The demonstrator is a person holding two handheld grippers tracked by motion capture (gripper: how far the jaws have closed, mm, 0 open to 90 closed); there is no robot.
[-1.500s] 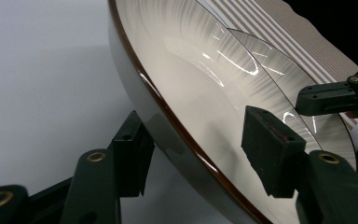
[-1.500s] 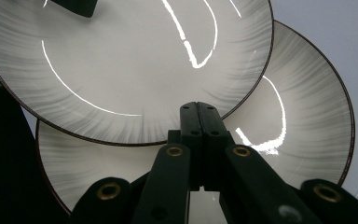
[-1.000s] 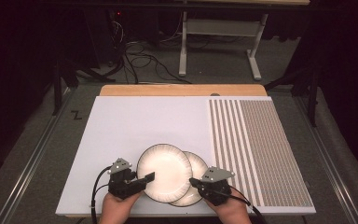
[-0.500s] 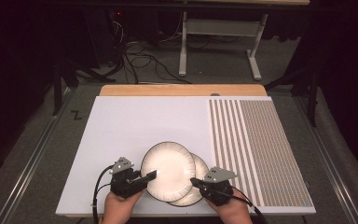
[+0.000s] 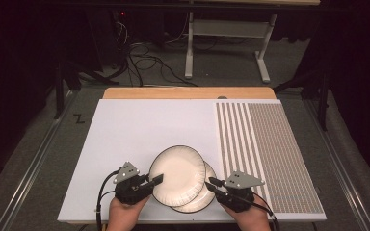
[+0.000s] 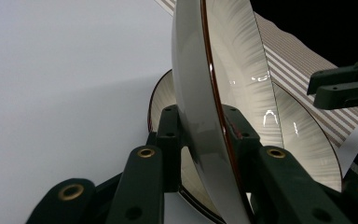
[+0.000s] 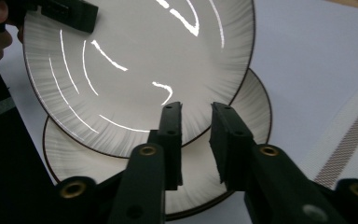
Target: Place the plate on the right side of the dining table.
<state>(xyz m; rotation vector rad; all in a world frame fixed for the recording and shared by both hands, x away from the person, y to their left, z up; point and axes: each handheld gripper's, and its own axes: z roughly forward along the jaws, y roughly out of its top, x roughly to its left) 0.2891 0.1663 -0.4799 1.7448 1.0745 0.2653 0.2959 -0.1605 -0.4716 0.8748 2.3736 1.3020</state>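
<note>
Two white plates with thin dark rims overlap near the table's front edge. My left gripper (image 5: 156,180) (image 6: 200,126) is shut on the left rim of the upper plate (image 5: 176,175) (image 6: 235,70) (image 7: 135,70) and holds it tilted above the lower plate (image 5: 207,196) (image 6: 303,140) (image 7: 242,112), which lies flat on the board. At the lower plate's right edge my right gripper (image 5: 211,184) (image 7: 196,121) is open, its jaws apart with nothing clamped between them. The left gripper (image 7: 70,11) also shows at the upper plate's far rim in the right gripper view.
The plates rest on a white board (image 5: 139,130) with a striped mat (image 5: 265,149) covering its right part. A wooden strip (image 5: 188,92) runs along the far edge. Cables and a metal stand (image 5: 226,43) lie on the floor beyond the table.
The upper plate and my left gripper have shifted slightly to the right over the lower plate. My right gripper has drawn back a little to the right.
</note>
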